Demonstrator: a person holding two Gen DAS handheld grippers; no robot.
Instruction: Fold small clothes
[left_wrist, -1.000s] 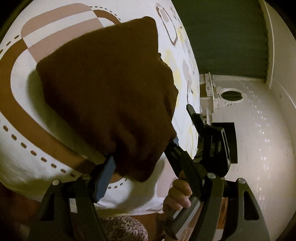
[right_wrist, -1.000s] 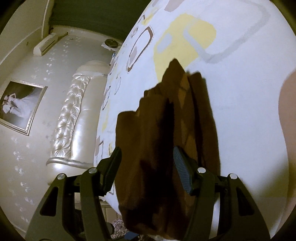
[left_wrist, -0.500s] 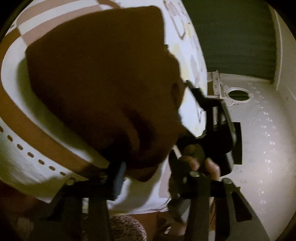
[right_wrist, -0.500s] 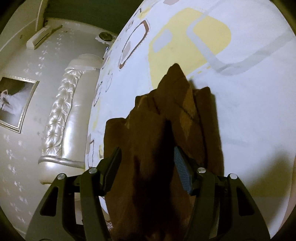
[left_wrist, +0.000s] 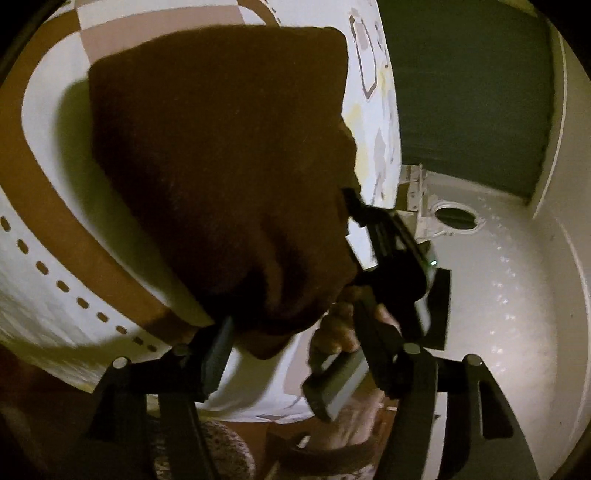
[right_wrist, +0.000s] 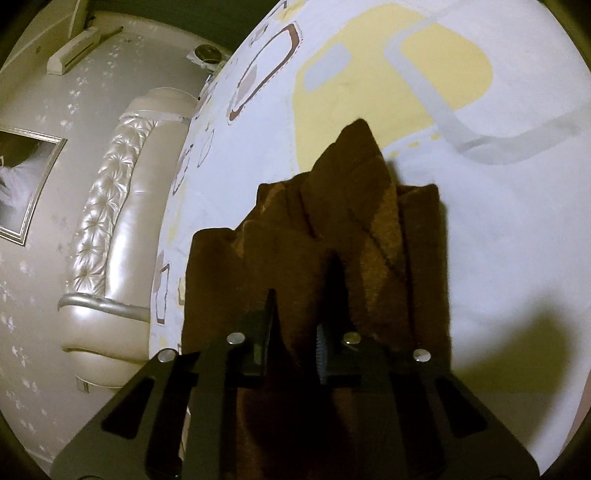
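Right wrist view: the bed (right_wrist: 498, 229), covered by a white sheet printed with yellow, grey and brown rounded shapes, fills most of the frame, with a padded, tufted headboard (right_wrist: 110, 206) along its far left edge and a framed picture (right_wrist: 22, 184) on the wall beyond. A brown garment (right_wrist: 332, 236), partly folded into upright pleats, lies on the sheet near the bed's near edge. The right hand-held gripper (right_wrist: 304, 317) is closing, its jaws narrow with a ridge of the brown fabric pinched between the pads. In the left wrist view the same garment (left_wrist: 221, 155) appears as a broad dark mass on the sheet (left_wrist: 55, 277). The left hand-held gripper (left_wrist: 295, 354) is opening; its jaws stand apart, the garment's lower edge hanging between them without visible pad contact. A person's hand (left_wrist: 340, 328) holds the other tool just right of the cloth.
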